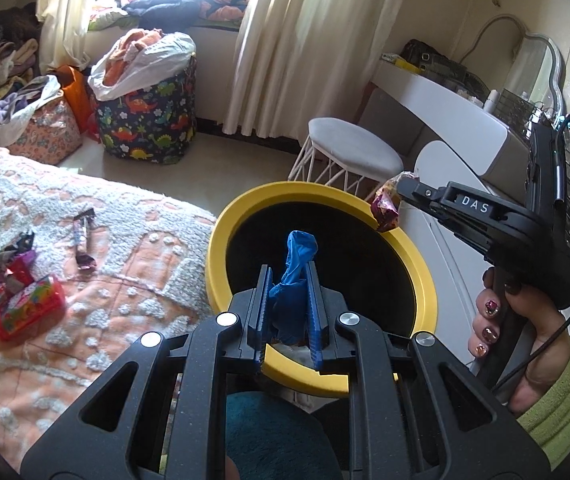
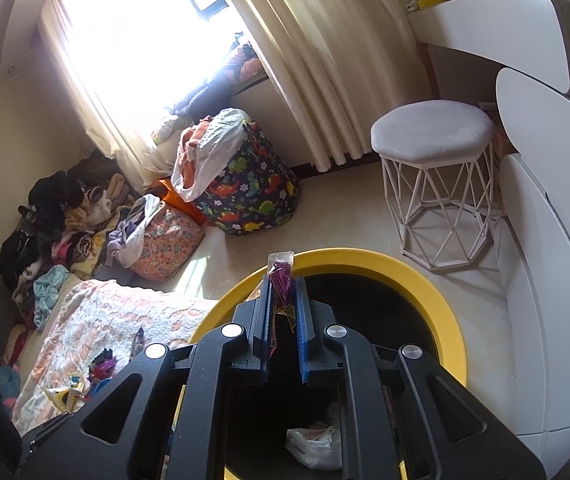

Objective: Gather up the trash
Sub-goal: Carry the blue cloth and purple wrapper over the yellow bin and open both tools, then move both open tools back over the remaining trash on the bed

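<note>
Clamped in the left gripper (image 1: 288, 280) is a crumpled blue glove (image 1: 295, 264), held above the yellow-rimmed bin (image 1: 221, 240); a purple candy wrapper (image 2: 281, 280) is pinched by the right gripper (image 2: 283, 292) over the same bin's rim; further wrappers (image 1: 17, 276) are listed on the bedspread (image 1: 125, 280), left of both

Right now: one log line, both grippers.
left gripper: shut on blue glove | right gripper: shut on purple wrapper | both over yellow-rimmed bin

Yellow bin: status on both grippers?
Left gripper shut on blue scrap, over yellow bin. Right gripper shut on purple wrapper at rim. More wrappers on bed. Nothing blocking.
</note>
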The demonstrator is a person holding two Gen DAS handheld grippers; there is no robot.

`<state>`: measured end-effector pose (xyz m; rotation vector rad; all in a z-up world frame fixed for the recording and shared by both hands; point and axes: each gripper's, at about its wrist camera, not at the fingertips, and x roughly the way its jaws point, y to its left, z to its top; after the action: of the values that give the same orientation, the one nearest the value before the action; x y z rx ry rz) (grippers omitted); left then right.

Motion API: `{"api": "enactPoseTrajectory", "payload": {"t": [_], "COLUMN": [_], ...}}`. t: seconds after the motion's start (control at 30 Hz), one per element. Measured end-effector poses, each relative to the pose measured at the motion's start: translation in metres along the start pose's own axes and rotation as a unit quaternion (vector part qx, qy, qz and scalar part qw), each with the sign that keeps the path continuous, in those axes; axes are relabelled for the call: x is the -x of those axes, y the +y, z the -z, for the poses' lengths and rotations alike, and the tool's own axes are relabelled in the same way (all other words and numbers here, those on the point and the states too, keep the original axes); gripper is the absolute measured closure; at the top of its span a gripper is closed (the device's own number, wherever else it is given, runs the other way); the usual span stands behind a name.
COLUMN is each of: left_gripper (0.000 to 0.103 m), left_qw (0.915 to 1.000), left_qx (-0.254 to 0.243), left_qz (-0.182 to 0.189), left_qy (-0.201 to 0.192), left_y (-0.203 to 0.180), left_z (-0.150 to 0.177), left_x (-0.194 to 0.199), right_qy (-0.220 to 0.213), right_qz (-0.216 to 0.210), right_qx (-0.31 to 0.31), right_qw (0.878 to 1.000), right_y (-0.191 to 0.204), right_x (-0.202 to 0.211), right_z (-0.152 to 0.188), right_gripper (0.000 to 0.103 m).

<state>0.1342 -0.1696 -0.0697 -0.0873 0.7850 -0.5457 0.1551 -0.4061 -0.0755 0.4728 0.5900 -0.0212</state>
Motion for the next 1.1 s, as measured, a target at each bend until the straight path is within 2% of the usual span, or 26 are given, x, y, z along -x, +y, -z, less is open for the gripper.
{"api": "enactPoseTrajectory", "payload": {"t": [0.53, 0.63, 0.7, 0.77, 0.8, 0.87, 0.97, 1.03, 1.1], "left_gripper": [0.092, 0.091, 0.085, 0.066, 0.061, 0.042, 0.025, 0.017, 0.015], "left_qw": [0.9989, 0.9987, 0.9988, 0.999, 0.9992, 0.9996, 0.9999, 0.9997, 0.9994], "left_qx": [-0.004, -0.003, 0.002, 0.006, 0.008, 0.01, 0.013, 0.017, 0.019], "left_qz": [0.019, 0.017, 0.017, 0.013, 0.011, 0.005, -0.009, -0.017, -0.023], "left_qy": [0.043, 0.047, 0.045, 0.042, 0.038, 0.027, 0.007, -0.004, -0.014], "left_y": [-0.006, -0.005, -0.003, 0.0, 0.001, 0.003, 0.007, 0.011, 0.014], "left_z": [0.01, 0.01, 0.009, 0.008, 0.008, 0.008, 0.007, 0.006, 0.004], "left_x": [-0.041, -0.046, -0.046, -0.044, -0.042, -0.036, -0.026, -0.019, -0.012], "right_qy": [0.037, 0.043, 0.044, 0.045, 0.047, 0.047, 0.046, 0.042, 0.039], "right_qz": [0.026, 0.024, 0.025, 0.024, 0.024, 0.024, 0.024, 0.022, 0.017], "right_qx": [-0.019, -0.021, -0.025, -0.027, -0.027, -0.028, -0.027, -0.027, -0.026], "right_qw": [0.999, 0.999, 0.998, 0.998, 0.998, 0.998, 0.998, 0.998, 0.999], "right_y": [-0.022, -0.023, -0.025, -0.025, -0.026, -0.025, -0.025, -0.024, -0.021], "right_x": [-0.024, -0.026, -0.027, -0.028, -0.028, -0.028, -0.028, -0.027, -0.026], "right_z": [0.008, 0.008, 0.008, 0.008, 0.008, 0.009, 0.009, 0.009, 0.008], "right_gripper": [0.09, 0.085, 0.08, 0.075, 0.072, 0.061, 0.055, 0.052, 0.048]}}
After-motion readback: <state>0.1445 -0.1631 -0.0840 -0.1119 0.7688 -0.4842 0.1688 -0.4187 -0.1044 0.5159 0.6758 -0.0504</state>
